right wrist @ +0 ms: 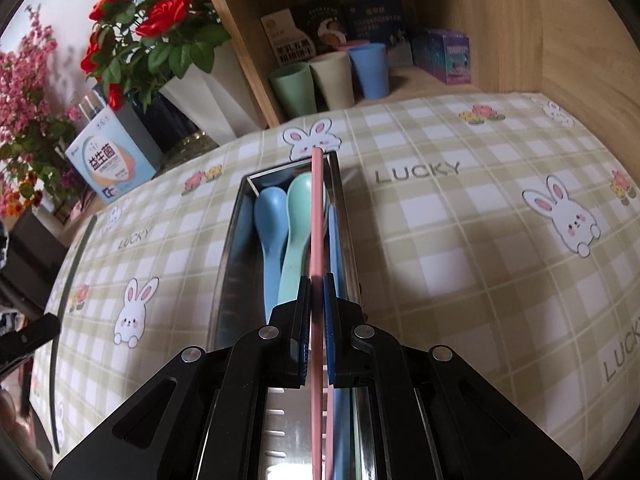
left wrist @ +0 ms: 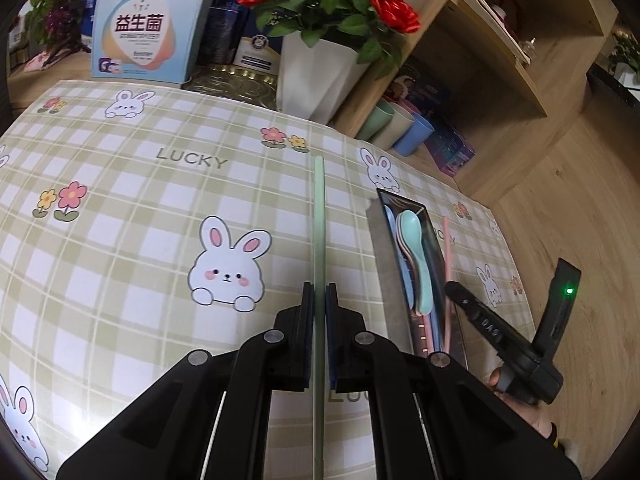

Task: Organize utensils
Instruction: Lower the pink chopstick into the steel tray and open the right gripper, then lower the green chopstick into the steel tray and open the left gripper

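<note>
My left gripper (left wrist: 319, 294) is shut on a pale green chopstick (left wrist: 319, 216) that points forward over the checked tablecloth. A steel utensil tray (left wrist: 386, 256) lies to its right, holding a teal spoon (left wrist: 416, 248) and other pastel utensils. In the right wrist view my right gripper (right wrist: 318, 286) is shut on a pink chopstick (right wrist: 317, 208), held lengthwise above the tray (right wrist: 234, 248). The tray holds a blue spoon (right wrist: 271, 216), a teal spoon (right wrist: 298, 216) and a blue chopstick (right wrist: 334, 240). The pink chopstick (left wrist: 447, 248) and the right gripper body (left wrist: 520, 344) also show in the left wrist view.
A white vase of red roses (left wrist: 316, 76) and a boxed product (left wrist: 144, 32) stand at the table's back. A wooden shelf holds green, beige and blue cups (right wrist: 332, 76) and boxes (right wrist: 442, 54). The table edge runs at the right (left wrist: 516, 256).
</note>
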### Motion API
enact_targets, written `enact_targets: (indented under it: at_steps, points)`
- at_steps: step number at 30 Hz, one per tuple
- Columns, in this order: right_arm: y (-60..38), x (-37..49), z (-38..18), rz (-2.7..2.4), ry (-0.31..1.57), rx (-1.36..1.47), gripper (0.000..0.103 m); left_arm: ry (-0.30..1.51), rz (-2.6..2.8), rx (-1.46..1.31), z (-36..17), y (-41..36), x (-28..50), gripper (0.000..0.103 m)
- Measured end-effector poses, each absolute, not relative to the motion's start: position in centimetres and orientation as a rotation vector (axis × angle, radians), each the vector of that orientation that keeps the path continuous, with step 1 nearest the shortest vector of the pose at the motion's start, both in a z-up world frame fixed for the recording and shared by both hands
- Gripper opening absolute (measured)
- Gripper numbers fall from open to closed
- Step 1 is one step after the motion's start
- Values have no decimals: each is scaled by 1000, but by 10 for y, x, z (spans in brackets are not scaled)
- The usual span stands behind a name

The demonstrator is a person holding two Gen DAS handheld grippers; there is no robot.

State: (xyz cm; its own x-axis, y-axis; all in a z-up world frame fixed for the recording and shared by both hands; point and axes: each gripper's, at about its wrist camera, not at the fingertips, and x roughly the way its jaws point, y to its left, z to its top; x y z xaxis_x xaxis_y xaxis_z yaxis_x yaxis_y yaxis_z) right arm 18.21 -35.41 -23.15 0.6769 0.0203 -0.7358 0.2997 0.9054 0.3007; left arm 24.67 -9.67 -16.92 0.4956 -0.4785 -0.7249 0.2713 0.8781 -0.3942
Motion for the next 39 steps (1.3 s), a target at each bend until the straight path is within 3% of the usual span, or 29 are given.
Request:
enact_targets:
  at_steps: [16,17,18,19,23,25,27,28,39]
  points:
    - [-359,174,-215,-199,811,393,11,983,-493,-193,-168,-125,246,5]
    - [-361,174,-213,-204,813,388,23,984,-499,-187,-167,-129,246,5]
    - [-363,172,-210,-211,810,384,49,986,-504,-184,-167,-132,246,5]
    - [-366,169,-207,-216,799,378,57,989,-513,-179,-166,-137,246,5]
    - [-377,164,-198,-247,810,343,59,1011,-548,-173,-166,-161,248,5]
    - [-384,160,-196,-251,809,344,66,1027,-566,-177,-168,-174,250,5]
    - [-391,157,-194,-250,808,350,83,1036,-580,-172,-169,-187,252,5]
    - [-394,154,-194,-257,807,349,87,1041,-589,-169,-170,-196,254,5]
    - [-423,136,-203,-329,822,373,87,1156,-589,-193,-204,-258,277,5]
